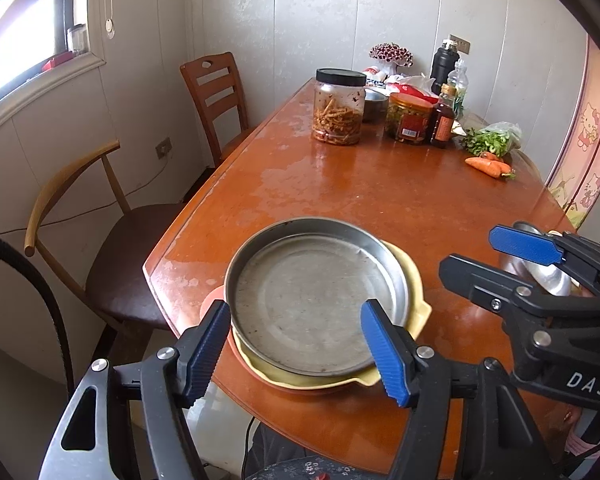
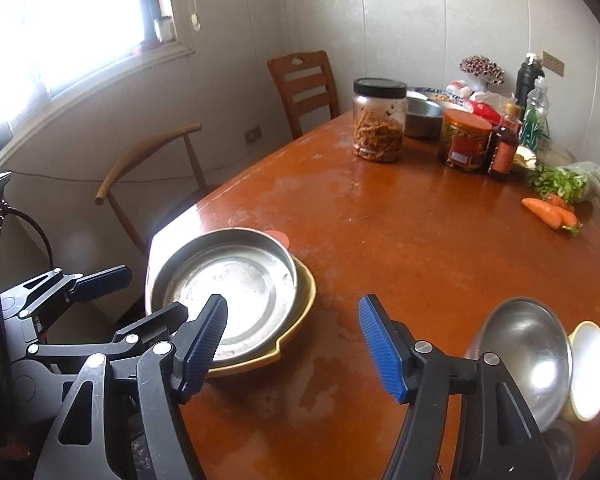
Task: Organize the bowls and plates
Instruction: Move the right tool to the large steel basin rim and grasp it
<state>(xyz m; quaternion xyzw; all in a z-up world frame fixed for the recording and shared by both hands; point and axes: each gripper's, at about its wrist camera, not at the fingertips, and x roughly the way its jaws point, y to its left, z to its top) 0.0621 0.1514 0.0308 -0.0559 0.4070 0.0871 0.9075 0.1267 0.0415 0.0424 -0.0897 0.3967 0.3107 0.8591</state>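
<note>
Steel pan (image 1: pixel 308 300) overhangs table (image 1: pixel 380 200) edge.

Your left gripper (image 1: pixel 300 346) points forward and steeply down, its two blue-padded fingers (image 1: pixel 384 354) spread well apart with nothing pressed between the pads. Your right gripper (image 2: pixel 294 346) sits at much the same downward tilt, its jaws also standing wide, pads free of contact. In the left wrist view, your right gripper (image 1: pixel 500 256) reaches in from the right edge, its upper blue finger (image 1: pixel 526 244) level and its black lower arm below it, jaws parted. In the right wrist view, your left gripper (image 2: pixel 140 296) comes in from the left edge, lying just beside and partly behind your right gripper's left finger (image 2: pixel 202 344). Neither hand itself is visible.
</note>
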